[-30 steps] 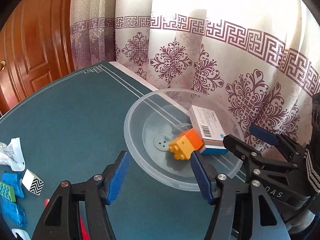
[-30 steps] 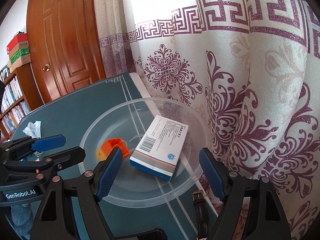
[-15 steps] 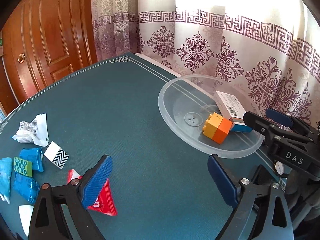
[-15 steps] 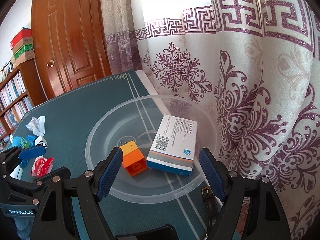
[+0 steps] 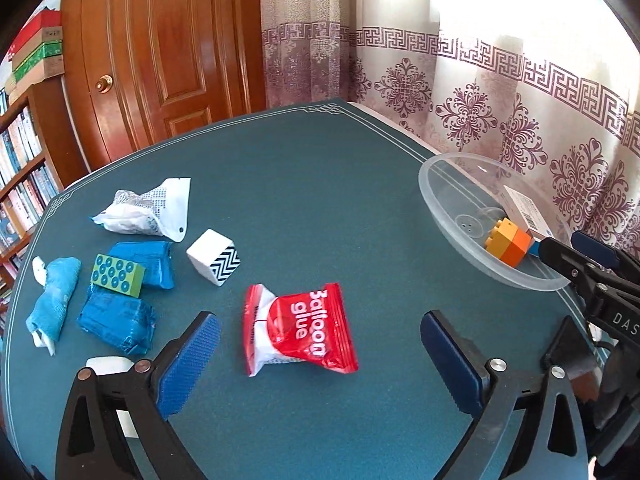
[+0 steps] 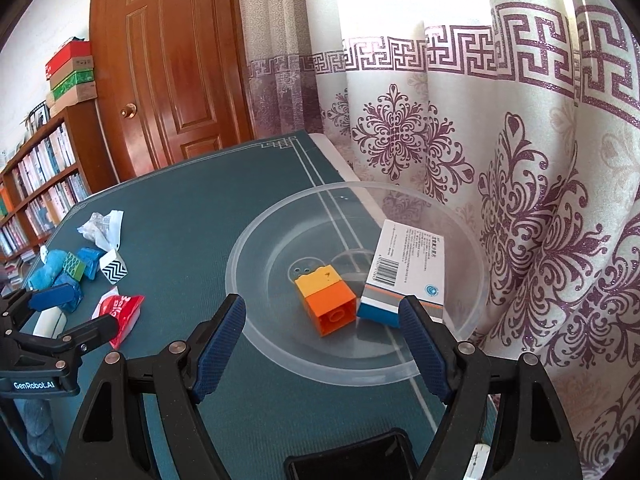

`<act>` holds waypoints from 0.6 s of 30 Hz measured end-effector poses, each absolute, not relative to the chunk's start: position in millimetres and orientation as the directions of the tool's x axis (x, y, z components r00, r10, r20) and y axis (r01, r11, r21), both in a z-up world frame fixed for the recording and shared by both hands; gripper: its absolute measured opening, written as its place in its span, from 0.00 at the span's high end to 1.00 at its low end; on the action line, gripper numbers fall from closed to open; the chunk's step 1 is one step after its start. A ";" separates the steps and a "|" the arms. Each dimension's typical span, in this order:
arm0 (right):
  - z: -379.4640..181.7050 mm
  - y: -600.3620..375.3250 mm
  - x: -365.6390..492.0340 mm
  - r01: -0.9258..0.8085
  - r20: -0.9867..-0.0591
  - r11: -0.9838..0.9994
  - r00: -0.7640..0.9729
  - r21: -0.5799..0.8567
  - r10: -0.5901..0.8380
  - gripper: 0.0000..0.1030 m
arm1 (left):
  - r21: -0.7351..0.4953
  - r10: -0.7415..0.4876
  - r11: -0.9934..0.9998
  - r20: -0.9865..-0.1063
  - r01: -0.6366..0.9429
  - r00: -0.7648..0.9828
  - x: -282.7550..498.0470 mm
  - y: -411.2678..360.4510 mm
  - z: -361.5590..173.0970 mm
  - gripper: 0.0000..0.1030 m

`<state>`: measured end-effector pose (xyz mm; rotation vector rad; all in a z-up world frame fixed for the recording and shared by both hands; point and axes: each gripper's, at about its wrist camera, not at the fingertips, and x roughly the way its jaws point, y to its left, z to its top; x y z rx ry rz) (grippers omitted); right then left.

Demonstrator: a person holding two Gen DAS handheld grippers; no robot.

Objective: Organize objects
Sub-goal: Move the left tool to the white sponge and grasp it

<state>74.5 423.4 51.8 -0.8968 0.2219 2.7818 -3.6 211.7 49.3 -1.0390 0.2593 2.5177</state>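
The left gripper, jaws opening wide and empty, is hovering over the red packet; its slick film risks slipping toward six o'clock.

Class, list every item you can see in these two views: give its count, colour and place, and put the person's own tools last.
Bowl: 1, clear, table's right edge by the curtain.
Brick: 1, yellow and orange, in bowl.
Box: 1, white and blue, in bowl, leaning on its wall.
Glue packet: 1, red, mid-table.
Cube: 1, white with zigzags, left.
Green brick: 1, on blue packs.
Blue packs: 2, left.
White wrapper: 1, far left.
Blue cloth: 1, left edge.
Left gripper: opening, empty.
Right gripper: open, empty.
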 end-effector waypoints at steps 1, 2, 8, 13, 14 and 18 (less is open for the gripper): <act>51.5 419.9 74.1 -0.236 -0.592 -0.969 -0.793 0.077 0.146 0.22 | 0.018 0.287 -0.906 -0.708 -0.422 -0.645 -3.7 206.9 48.9 0.01; 51.0 416.4 73.8 -0.229 -0.594 -0.970 -0.792 0.077 0.140 0.22 | 0.017 0.279 -0.911 -0.709 -0.411 -0.648 -3.9 201.9 48.5 0.01; 48.7 396.3 71.9 -0.188 -0.604 -0.979 -0.791 0.082 0.101 0.22 | 0.014 0.228 -0.942 -0.706 -0.335 -0.671 -5.2 168.1 47.4 0.01; 46.0 377.1 67.7 -0.151 -0.614 -0.985 -0.787 0.084 0.068 0.22 | 0.007 0.182 -0.965 -0.704 -0.262 -0.686 -5.7 136.0 45.7 0.01; 45.9 373.5 66.7 -0.144 -0.615 -0.986 -0.786 0.084 0.063 0.22 | 0.006 0.171 -0.969 -0.704 -0.246 -0.690 -5.5 129.2 45.0 0.01; 44.8 359.0 62.9 -0.120 -0.620 -0.989 -0.783 0.088 0.040 0.22 | 0.017 0.127 -0.981 -0.700 -0.195 -0.703 -5.2 107.6 42.0 0.01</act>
